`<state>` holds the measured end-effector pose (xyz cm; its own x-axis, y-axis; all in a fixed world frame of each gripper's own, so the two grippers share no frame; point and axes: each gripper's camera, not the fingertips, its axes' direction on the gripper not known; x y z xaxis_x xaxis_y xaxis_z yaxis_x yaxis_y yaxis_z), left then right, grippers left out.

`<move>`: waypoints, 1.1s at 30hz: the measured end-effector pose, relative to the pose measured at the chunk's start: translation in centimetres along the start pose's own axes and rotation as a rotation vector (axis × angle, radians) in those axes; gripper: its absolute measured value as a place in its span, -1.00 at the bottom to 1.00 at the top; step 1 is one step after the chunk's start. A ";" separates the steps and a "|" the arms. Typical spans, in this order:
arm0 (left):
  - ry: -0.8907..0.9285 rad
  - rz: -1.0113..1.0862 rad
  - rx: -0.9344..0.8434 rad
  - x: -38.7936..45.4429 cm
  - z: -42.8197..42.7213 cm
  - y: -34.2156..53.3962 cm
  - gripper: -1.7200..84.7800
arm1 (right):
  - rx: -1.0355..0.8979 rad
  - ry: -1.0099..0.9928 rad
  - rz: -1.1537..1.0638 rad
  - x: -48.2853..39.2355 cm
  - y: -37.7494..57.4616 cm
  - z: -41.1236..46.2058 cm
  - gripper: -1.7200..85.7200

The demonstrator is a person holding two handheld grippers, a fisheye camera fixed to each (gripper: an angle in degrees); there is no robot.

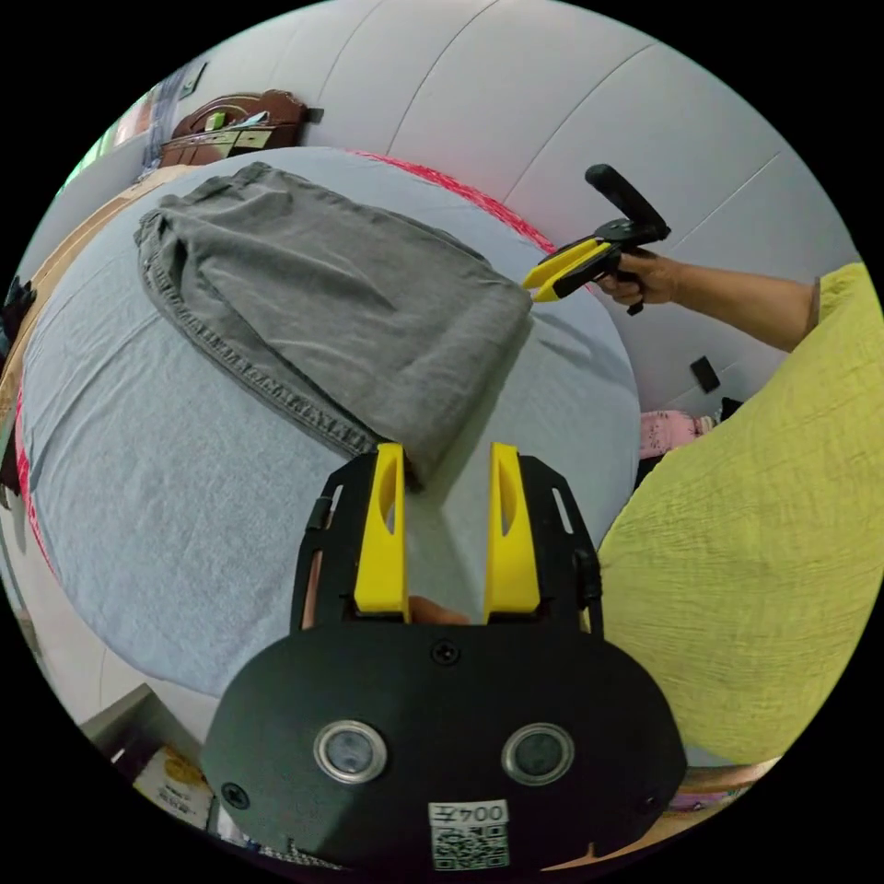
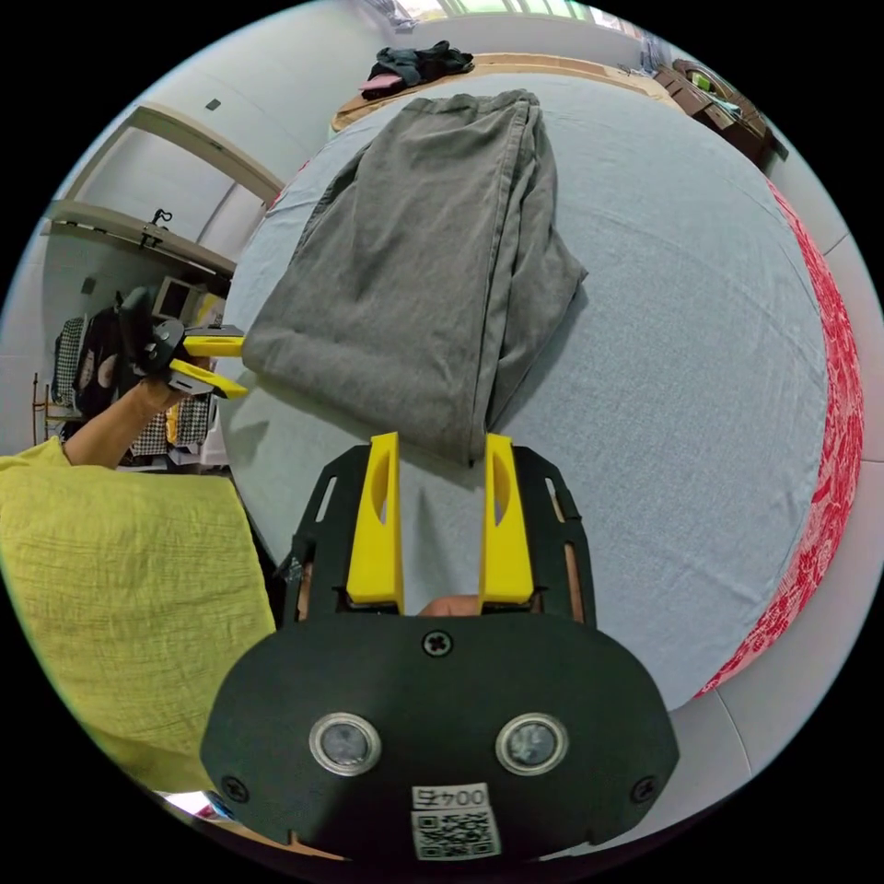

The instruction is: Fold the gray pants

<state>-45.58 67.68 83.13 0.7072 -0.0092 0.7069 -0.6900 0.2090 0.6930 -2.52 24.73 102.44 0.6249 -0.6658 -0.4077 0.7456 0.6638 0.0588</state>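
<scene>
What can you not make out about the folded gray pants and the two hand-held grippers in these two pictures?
- Left gripper view: the near corner of the gray pants lies behind the left hand-held gripper; contact unclear.
- Right gripper view: the pants' near edge is hidden between the right hand-held gripper jaws.
- Both views: layers underneath are covered by the top fold.
- Left gripper view: the right gripper's distant jaw gap looks too small to judge.

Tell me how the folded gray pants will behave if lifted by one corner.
The gray pants would probably droop and unfold: the soft cloth lies in loose layers. The thick seamed hem may add weight. They likely won't slide on the blue sheet.
</scene>
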 end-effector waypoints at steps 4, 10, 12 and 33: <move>0.083 -0.003 0.021 0.1 0.1 0.1 -0.66 | -0.001 -0.002 0.004 -0.6 2.0 1.8 -0.65; 0.165 -0.079 0.023 -2.4 0.3 2.3 -0.71 | 0.003 -0.019 0.049 0.5 5.7 3.3 -0.67; 0.183 -0.084 0.007 -2.9 0.7 2.3 -0.73 | 0.015 -0.034 0.068 0.9 6.5 3.8 -0.69; 0.025 -0.518 0.043 -3.1 -5.1 7.4 -0.89 | -0.007 -0.018 0.234 -0.4 16.8 3.5 -0.96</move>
<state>-52.11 74.24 85.34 0.9607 -0.0776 0.2666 -0.2539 0.1429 0.9566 10.51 34.95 106.83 0.7847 -0.4994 -0.3671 0.5781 0.8033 0.1430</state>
